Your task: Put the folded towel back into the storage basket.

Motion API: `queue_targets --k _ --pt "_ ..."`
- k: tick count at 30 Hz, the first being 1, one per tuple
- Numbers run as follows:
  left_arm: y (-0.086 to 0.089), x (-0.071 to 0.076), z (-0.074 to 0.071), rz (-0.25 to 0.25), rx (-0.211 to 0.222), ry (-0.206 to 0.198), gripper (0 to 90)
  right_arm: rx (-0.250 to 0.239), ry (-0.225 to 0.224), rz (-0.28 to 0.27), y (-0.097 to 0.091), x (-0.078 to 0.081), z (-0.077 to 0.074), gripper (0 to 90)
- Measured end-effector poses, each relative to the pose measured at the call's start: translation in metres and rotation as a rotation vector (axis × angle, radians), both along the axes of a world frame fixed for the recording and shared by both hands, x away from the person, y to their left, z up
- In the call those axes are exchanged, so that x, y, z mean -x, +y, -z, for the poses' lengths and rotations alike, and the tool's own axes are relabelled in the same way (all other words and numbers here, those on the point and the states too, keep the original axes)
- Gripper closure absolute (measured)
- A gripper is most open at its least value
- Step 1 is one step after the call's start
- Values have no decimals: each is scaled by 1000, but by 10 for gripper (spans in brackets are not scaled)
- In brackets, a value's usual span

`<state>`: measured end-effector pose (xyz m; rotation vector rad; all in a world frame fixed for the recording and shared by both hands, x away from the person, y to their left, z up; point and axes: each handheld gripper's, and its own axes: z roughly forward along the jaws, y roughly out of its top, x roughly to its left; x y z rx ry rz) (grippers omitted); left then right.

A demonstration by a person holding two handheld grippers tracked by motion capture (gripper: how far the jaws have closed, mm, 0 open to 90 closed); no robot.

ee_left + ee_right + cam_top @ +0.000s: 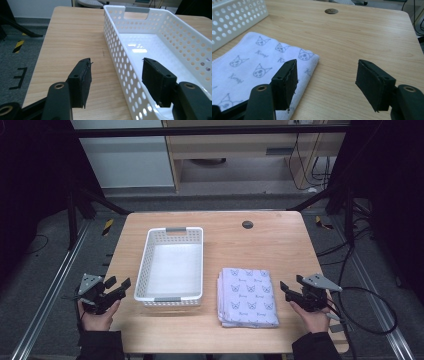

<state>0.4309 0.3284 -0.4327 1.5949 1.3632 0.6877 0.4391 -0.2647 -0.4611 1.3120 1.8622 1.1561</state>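
A white perforated basket (pixel 171 265) stands empty on the wooden table, left of centre. A folded pale lilac cloth (pixel 247 296) printed with small cat faces lies to its right. My left gripper (pixel 120 285) hovers open at the table's left edge, just left of the basket's near corner. In the left gripper view the gripper (pixel 116 80) straddles the basket's left wall (pixel 120 62) with nothing held. My right gripper (pixel 286 290) is open to the right of the cloth. In the right gripper view the gripper (pixel 327 85) hangs over the cloth's corner (pixel 309 58).
A round dark cable hole (pixel 247 224) sits near the table's far edge. A black cable (pixel 370 315) loops off the right gripper beside the table. Black frame legs and floor rails flank the table on both sides.
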Motion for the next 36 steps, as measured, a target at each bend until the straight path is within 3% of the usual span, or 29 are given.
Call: queue_targets --k 9,18,26,36 --pt "-13 5 -8 44 34 -11 402 -26 -4 -16 1 2 -4 357" --pt "-38 10 -11 107 3 -13 400 -4 -11 -37 5 3 -7 377" --pt "-59 12 -13 166 -21 -11 398 -36 -23 -42 7 5 -16 404" --pt "-81 14 -17 215 -47 -23 397 -30 -61 -58 10 8 -33 408"
